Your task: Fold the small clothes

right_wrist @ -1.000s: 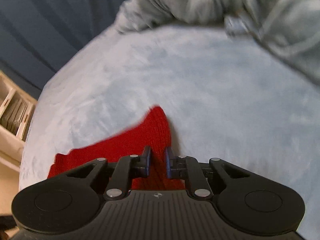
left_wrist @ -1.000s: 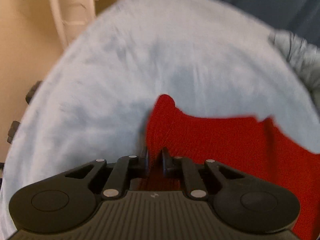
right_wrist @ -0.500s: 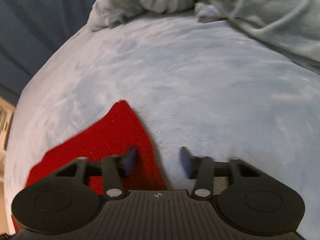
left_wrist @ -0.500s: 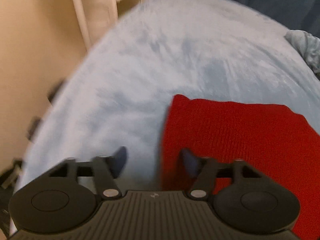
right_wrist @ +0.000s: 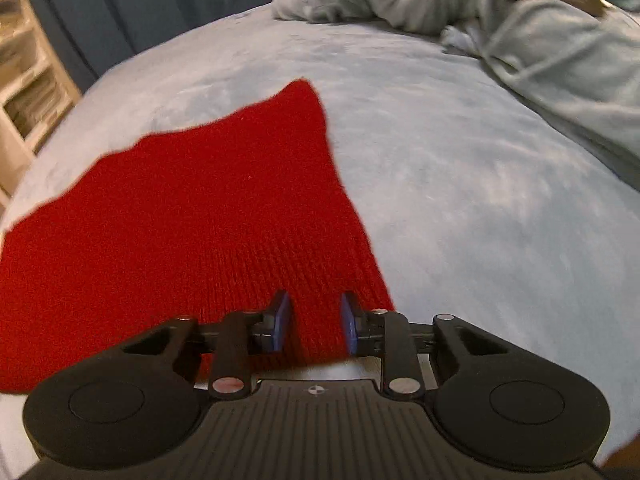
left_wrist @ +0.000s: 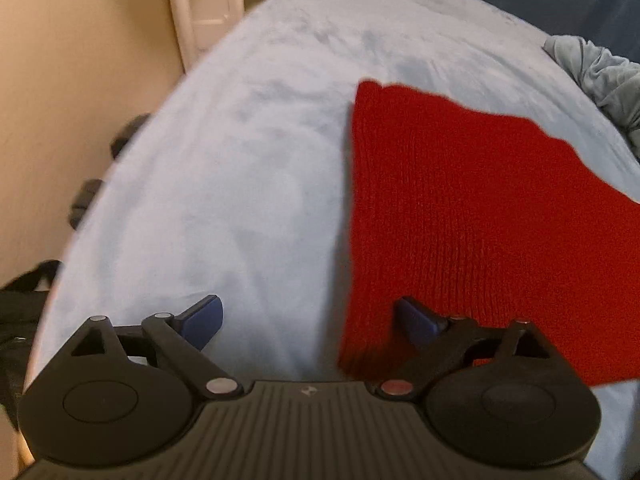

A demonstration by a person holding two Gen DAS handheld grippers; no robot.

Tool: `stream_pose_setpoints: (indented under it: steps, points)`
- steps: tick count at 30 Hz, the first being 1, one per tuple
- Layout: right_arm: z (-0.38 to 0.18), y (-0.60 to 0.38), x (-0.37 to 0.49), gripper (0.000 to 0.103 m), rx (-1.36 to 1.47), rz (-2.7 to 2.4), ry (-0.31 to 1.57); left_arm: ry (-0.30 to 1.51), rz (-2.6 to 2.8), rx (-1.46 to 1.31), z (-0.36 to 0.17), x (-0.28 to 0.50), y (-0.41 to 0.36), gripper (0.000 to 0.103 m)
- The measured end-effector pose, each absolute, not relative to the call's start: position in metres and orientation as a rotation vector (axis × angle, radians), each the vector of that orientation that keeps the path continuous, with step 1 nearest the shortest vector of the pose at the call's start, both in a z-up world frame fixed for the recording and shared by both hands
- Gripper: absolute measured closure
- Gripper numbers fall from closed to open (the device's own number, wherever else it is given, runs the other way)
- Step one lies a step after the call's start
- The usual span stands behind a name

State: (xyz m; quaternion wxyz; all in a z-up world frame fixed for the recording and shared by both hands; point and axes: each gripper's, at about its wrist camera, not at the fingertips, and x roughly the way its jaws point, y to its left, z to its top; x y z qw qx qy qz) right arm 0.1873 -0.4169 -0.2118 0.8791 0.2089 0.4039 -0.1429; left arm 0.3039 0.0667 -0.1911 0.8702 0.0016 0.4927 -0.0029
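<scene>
1. Red knit cloth [left_wrist: 472, 208] found lying flat on pale blue bedding [left_wrist: 248, 168], one layer or more not determinable; long axis running side to side between the two grippers, near edge closest to both.
2. Left gripper [left_wrist: 308, 318] noted wide open, holding nothing; left finger over bare bedding, right finger over the cloth's near left corner, left edge of the cloth passing between the two.
3. Right gripper [right_wrist: 314, 322] noted partly open at a narrow gap, gripping nothing visibly; both fingers set over the cloth [right_wrist: 192, 216] just inside its near right corner, right edge lying just beside the right finger.
4. Contact between fingers and fabric not determinable from either view.
5. Deciding relation: cloth extending forward and inward from each gripper, far edge ahead, each gripper at its own near corner, neither clearly nearer.
6. Judged: near corners placed for a pinch, then a fold forward toward the far edge.
7. Grey crumpled garments [right_wrist: 460, 4] observed beyond the cloth at the far right, well apart from it.
8. Cream shelving [left_wrist: 216, 4] observed off the bed to the left.
</scene>
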Motion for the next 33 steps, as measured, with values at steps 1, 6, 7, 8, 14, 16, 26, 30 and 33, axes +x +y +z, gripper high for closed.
stream_pose_setpoints:
  steps: [1, 6, 7, 8, 14, 16, 26, 30, 33]
  points:
    - [-0.203, -0.420, 0.179, 0.069, 0.462, -0.303, 0.847, 1.018, -0.008, 0.024, -0.179, 0.293, 0.067, 0.007]
    - [-0.135, -0.396, 0.118, 0.039, 0.534, -0.269, 0.744, 0.924, -0.012, 0.069, -0.120, 0.214, 0.052, 0.000]
    - [-0.121, -0.386, 0.105, 0.031, 0.529, -0.252, 0.716, 0.918, -0.016, 0.068, -0.111, 0.198, 0.047, 0.000]
    - [-0.109, -0.377, 0.091, 0.028, 0.525, -0.238, 0.695, 0.914, -0.020, 0.061, -0.106, 0.185, 0.041, 0.000]
    - [-0.055, -0.315, 0.026, 0.024, 0.432, -0.231, 0.603, 0.900, -0.043, 0.074, -0.082, 0.111, 0.004, 0.000]
    - [-0.045, -0.298, 0.009, 0.023, 0.363, -0.236, 0.577, 0.901, -0.047, 0.085, -0.078, 0.096, -0.004, 0.000]
    - [-0.034, -0.267, -0.033, 0.021, 0.246, -0.200, 0.544, 0.855, -0.029, 0.095, -0.052, 0.048, 0.000, 0.000]
    - [-0.032, -0.257, -0.043, 0.021, 0.218, -0.186, 0.539, 0.849, -0.034, 0.106, -0.047, 0.036, 0.000, 0.000]
    - [-0.032, -0.254, -0.046, 0.021, 0.206, -0.191, 0.541, 0.850, -0.041, 0.105, -0.046, 0.032, 0.000, 0.000]
